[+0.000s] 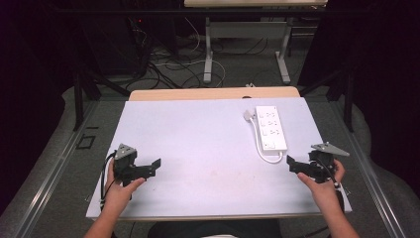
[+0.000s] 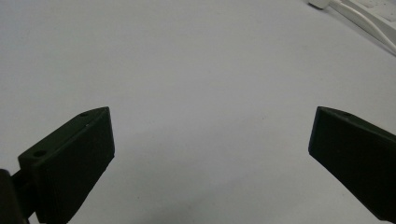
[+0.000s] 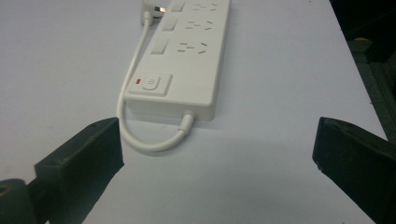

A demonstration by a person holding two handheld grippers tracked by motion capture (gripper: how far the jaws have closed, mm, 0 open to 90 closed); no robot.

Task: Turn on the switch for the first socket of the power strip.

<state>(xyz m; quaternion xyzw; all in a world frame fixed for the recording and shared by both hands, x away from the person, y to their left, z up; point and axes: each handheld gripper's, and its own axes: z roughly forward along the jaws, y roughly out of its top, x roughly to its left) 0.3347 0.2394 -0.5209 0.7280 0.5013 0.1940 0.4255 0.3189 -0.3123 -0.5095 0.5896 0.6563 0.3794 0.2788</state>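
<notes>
Power strip (image 1: 271,128) at 2 o'clock on the table (image 1: 198,148), long axis running away from the person. Short white cord (image 3: 140,126) looping from near end back up along its left side to the plug (image 1: 247,115). Probably light, rigid plastic shell, smooth and a bit slippery; cord stiff-springy, likely to drag the plug along. Best grab: across the narrow width near the middle, not by the cord. Left gripper (image 1: 157,166) at 8 o'clock, jaws wide apart, empty. Right gripper (image 1: 290,163) at 4 o'clock, jaws wide apart, empty, just short of the cord loop. Surface: flat matte white sheet, bare otherwise. Room dim; desk legs (image 1: 209,59), cables on floor (image 1: 163,64) beyond.
</notes>
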